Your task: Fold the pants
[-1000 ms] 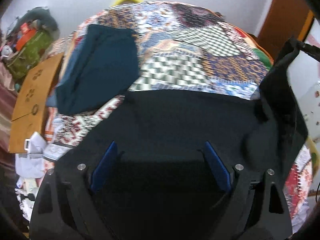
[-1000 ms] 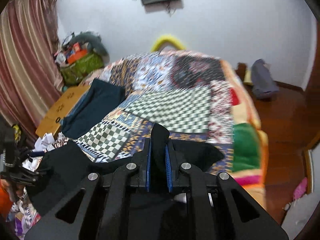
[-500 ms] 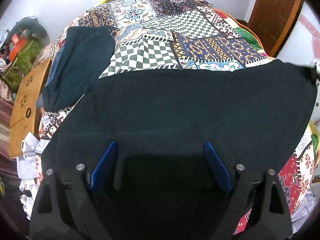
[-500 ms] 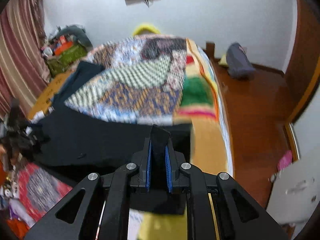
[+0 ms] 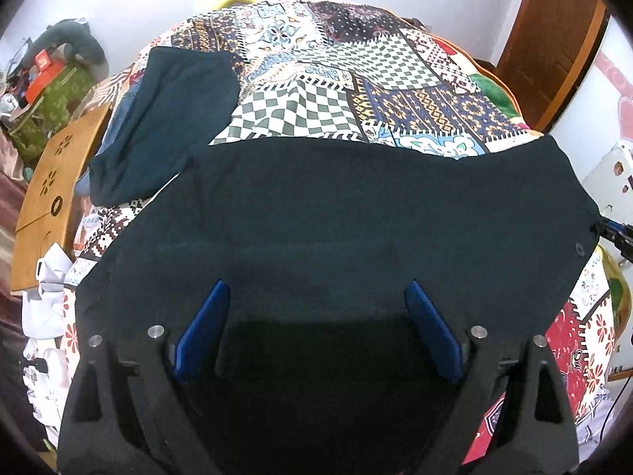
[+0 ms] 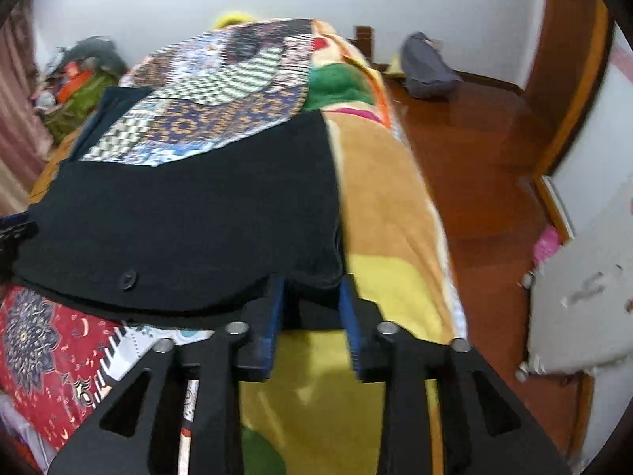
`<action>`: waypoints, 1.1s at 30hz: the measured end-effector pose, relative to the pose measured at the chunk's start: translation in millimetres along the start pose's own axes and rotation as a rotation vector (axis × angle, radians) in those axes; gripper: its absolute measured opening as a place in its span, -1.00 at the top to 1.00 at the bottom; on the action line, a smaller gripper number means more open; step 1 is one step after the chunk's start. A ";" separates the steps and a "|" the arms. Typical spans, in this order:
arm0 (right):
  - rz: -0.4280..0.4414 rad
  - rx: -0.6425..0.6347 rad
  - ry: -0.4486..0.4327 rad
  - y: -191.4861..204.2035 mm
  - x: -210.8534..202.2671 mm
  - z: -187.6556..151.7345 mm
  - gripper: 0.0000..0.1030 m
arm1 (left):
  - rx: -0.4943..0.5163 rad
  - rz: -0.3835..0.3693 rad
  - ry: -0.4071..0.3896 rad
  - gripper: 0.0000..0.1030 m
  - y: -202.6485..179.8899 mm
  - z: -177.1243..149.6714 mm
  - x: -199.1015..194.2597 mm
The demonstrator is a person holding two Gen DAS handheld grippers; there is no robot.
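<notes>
Black pants [image 5: 356, 206] lie spread flat across the near end of a bed [image 5: 395, 79], reaching its right edge. The left gripper [image 5: 316, 308] hovers over them with jaws wide apart, gripping nothing. The right gripper [image 6: 312, 297] is opening, a corner of the pants between its jaws, no longer pinched. Folded teal cloth [image 5: 170, 122] rests at the bed's left edge.

Black pants [image 5: 356, 213] across patchwork bedspread [image 5: 356, 79] of checks and florals; teal garment [image 5: 170, 122] at ten o'clock.
</notes>
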State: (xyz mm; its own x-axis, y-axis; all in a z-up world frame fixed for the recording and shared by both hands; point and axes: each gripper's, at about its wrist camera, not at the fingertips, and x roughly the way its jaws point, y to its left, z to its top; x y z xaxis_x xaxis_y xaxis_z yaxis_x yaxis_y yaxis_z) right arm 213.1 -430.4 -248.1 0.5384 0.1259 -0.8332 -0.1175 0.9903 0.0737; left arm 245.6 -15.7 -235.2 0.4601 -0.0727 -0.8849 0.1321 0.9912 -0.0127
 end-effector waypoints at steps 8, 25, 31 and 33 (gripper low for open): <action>-0.001 -0.161 -0.149 48.9 -47.4 25.2 -0.15 | -0.109 0.031 -0.119 -0.79 43.4 -1.2 -38.3; 0.345 -0.454 -0.212 257.9 -0.9 100.7 -0.22 | -0.420 0.220 -0.119 -0.84 242.1 -39.5 -61.8; 0.416 -0.520 -0.125 316.4 39.6 109.5 -0.22 | -0.551 0.146 0.013 -0.84 298.2 -63.1 -10.8; 0.429 -0.542 -0.095 331.2 51.8 112.7 -0.22 | -0.567 0.120 0.048 -0.84 303.8 -66.0 5.1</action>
State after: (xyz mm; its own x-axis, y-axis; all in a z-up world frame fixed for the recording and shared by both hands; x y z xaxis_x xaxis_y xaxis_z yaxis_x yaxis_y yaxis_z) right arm 296.1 -89.3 -205.1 0.4193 0.5286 -0.7381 -0.7228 0.6863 0.0810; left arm 230.2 292.4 -274.3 0.4006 0.0357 -0.9155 -0.4158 0.8975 -0.1470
